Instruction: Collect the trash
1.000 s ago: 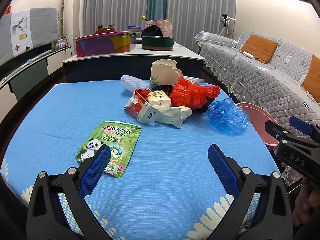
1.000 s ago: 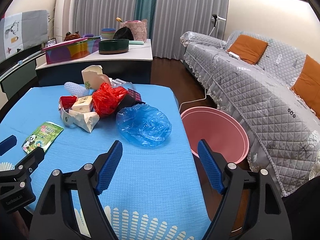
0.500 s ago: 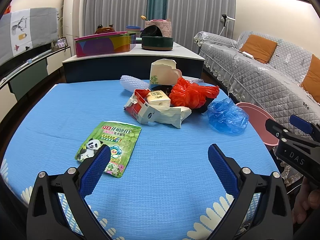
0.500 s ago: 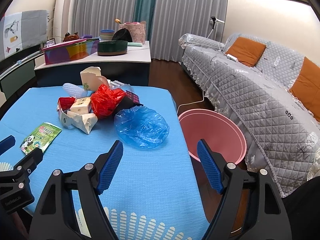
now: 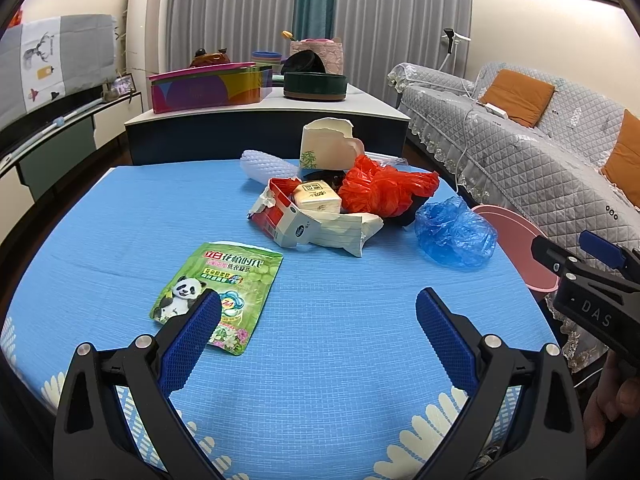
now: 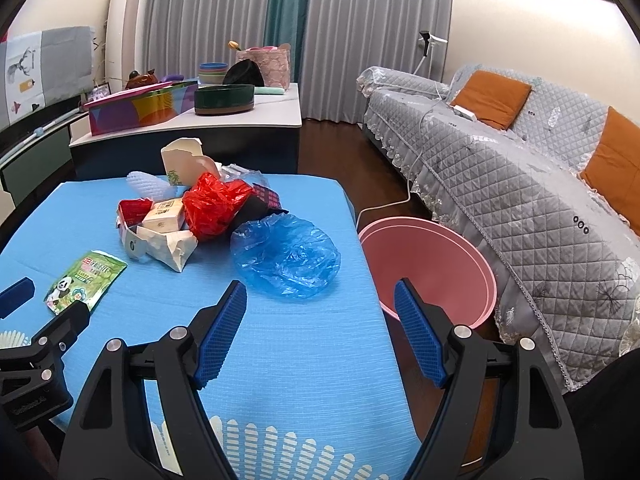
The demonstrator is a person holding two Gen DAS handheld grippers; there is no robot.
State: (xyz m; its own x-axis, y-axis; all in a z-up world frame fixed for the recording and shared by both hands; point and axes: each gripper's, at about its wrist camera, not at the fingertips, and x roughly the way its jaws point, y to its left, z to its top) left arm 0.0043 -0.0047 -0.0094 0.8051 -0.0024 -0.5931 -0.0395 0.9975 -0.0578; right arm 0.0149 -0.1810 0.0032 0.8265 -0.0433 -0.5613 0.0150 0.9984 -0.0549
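Note:
Trash lies on a blue tablecloth (image 5: pixel 328 320): a green panda pouch (image 5: pixel 218 290), torn cartons (image 5: pixel 316 224), a crumpled red bag (image 5: pixel 384 190), a blue plastic bag (image 5: pixel 454 236) and a beige torn box (image 5: pixel 328 146). My left gripper (image 5: pixel 318 312) hovers open above the cloth, its left pad over the pouch's near edge. My right gripper (image 6: pixel 320 304) is open too, just short of the blue plastic bag (image 6: pixel 286 256), near the table's right edge. A pink bin (image 6: pixel 432 268) stands on the floor right of the table.
A grey quilted sofa (image 6: pixel 520 184) with orange cushions runs along the right, close behind the bin. A low white-topped cabinet (image 5: pixel 272 116) with a colourful box and a dark bowl stands beyond the table. A white cable crosses the dark floor (image 6: pixel 384 204).

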